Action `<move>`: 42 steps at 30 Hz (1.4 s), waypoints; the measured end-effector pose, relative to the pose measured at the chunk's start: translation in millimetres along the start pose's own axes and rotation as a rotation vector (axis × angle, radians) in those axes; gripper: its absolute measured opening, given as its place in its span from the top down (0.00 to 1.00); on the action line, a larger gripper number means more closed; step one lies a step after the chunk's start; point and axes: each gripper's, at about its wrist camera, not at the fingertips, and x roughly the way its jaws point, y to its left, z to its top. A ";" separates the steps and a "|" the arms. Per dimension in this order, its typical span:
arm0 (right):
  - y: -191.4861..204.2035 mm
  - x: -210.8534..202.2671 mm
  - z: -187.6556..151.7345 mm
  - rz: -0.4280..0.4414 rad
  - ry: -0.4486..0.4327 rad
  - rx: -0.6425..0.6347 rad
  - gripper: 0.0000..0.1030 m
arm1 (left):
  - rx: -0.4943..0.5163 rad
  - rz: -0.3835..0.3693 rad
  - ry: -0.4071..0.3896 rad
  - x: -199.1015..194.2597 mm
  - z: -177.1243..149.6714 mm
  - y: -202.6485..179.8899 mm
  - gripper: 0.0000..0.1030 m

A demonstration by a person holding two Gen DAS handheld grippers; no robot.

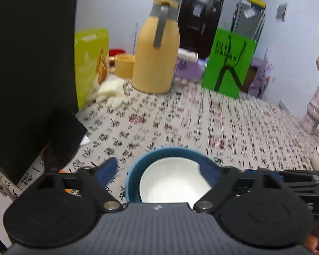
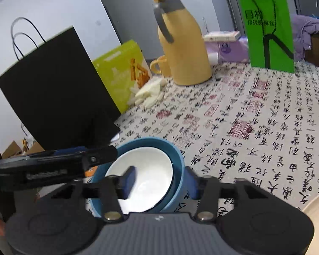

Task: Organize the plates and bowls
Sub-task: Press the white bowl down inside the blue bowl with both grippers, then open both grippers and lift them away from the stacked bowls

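A white bowl [image 1: 172, 180] sits nested inside a blue bowl [image 1: 134, 170] on the patterned tablecloth; both also show in the right wrist view, the white bowl [image 2: 146, 176] tilted inside the blue bowl [image 2: 176, 155]. My left gripper [image 1: 159, 170] is open, its fingers spread on either side of the blue bowl. My right gripper [image 2: 161, 180] is open, one finger [image 2: 129, 178] inside the white bowl and the other outside the blue bowl's right wall. The left gripper's finger [image 2: 53, 163] shows at the blue bowl's left.
A black paper bag [image 2: 53, 93] stands at the left. A yellow-green box [image 2: 121, 72], yellow jug [image 2: 182, 46], yellow mug [image 2: 159, 65] and green bag [image 2: 268, 31] stand at the back. A cream plate rim [image 2: 316, 208] lies at the right. A pink vase [image 1: 314, 112] stands far right.
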 end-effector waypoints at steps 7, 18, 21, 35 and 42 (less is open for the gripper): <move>-16.4 -38.4 -18.5 -0.010 -0.156 0.026 0.00 | -0.031 0.023 -0.142 -24.7 -11.1 5.5 0.00; -20.0 -79.4 -49.5 -0.010 -0.268 -0.007 0.00 | -0.036 0.023 -0.215 -44.3 -32.0 -4.7 0.00; -20.7 -88.5 -56.4 -0.016 -0.289 -0.016 0.00 | -0.031 0.029 -0.242 -50.2 -38.6 -8.7 0.00; -21.7 -122.2 -89.0 -0.083 -0.451 -0.078 0.00 | 0.011 0.029 -0.312 -66.7 -61.4 -24.7 0.00; -29.4 -129.6 -99.7 -0.115 -0.465 -0.080 0.00 | 0.021 0.026 -0.329 -69.3 -70.4 -24.7 0.00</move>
